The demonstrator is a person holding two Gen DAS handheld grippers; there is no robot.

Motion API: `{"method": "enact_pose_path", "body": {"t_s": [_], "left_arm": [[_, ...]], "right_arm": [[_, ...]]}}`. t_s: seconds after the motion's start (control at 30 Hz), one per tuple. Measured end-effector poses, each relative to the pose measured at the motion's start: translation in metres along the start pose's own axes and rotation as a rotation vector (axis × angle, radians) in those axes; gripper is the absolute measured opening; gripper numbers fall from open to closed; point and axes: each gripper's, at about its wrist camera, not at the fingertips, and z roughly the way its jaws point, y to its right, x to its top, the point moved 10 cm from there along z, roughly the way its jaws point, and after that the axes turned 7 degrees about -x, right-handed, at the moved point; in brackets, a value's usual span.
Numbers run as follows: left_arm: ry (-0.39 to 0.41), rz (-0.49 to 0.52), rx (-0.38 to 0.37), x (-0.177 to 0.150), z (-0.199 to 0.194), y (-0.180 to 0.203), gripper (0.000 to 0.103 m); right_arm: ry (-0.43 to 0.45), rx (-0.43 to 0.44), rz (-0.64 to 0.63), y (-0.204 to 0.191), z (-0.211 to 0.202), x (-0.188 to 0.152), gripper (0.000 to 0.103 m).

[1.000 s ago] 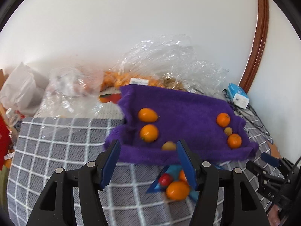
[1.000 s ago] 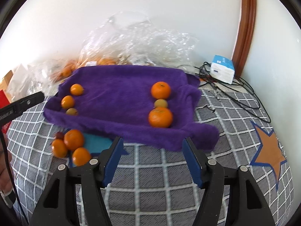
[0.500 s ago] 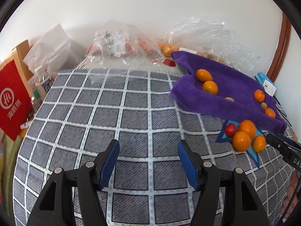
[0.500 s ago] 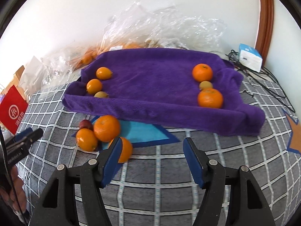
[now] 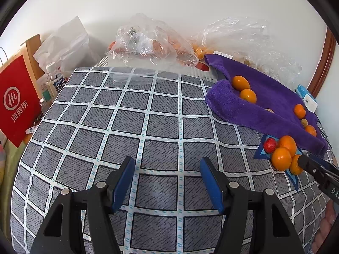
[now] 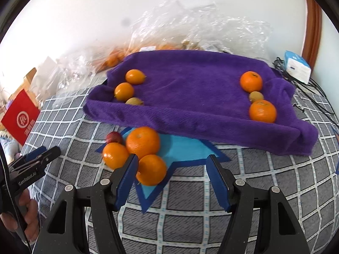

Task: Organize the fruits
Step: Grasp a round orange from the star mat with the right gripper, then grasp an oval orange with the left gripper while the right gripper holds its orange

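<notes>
The nearest orange (image 6: 151,169) of the loose pile, off the towel (image 6: 190,97) on the checked cloth (image 6: 264,186), lies just inside the open right tool's (image 6: 172,182) left finger, far nearer than the open, empty left tool (image 5: 167,182).

On the checked cloth (image 6: 190,222) we find a towel (image 6: 190,89) at twelve o'clock, fruit at its nine and three o'clock ends. Before it, at ten o'clock, three oranges (image 6: 142,141) and a strawberry (image 6: 113,137) cluster touching. Plastic bags (image 6: 190,25) lie behind.
</notes>
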Motion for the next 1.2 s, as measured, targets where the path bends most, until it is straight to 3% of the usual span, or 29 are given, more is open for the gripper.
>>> {"method": "enact_pose_path", "body": {"t_s": [0.13, 0.23, 0.27, 0.53, 0.67, 0.87, 1.03, 1.2], "left_arm": [[-0.001, 0.001, -0.001, 0.000, 0.000, 0.001, 0.063], [-0.001, 0.000, -0.003, 0.000, -0.001, 0.001, 0.063], [0.000, -0.003, -0.006, 0.000, -0.001, 0.001, 0.063], [0.024, -0.042, -0.028, 0.001, -0.004, -0.001, 0.063], [0.039, -0.064, -0.055, 0.001, -0.008, -0.001, 0.062], [0.056, 0.058, -0.082, 0.002, -0.014, 0.022, 0.062], [0.011, 0.122, -0.117, -0.002, -0.010, 0.035, 0.062], [0.017, 0.128, -0.119, -0.001, -0.012, 0.038, 0.062]], "right_arm": [[-0.005, 0.033, -0.017, -0.010, 0.002, -0.005, 0.062], [-0.026, 0.000, -0.056, -0.014, 0.011, -0.010, 0.036], [-0.034, -0.012, -0.061, -0.013, 0.014, -0.011, 0.032], [0.059, -0.034, -0.050, 0.007, -0.012, -0.006, 0.032], [0.063, -0.082, -0.051, 0.029, -0.017, -0.008, 0.032], [0.047, -0.134, -0.012, 0.064, -0.019, -0.019, 0.032], [0.038, -0.156, 0.036, 0.084, -0.017, -0.023, 0.032], [0.011, -0.169, 0.055, 0.093, -0.012, -0.028, 0.032]]}}
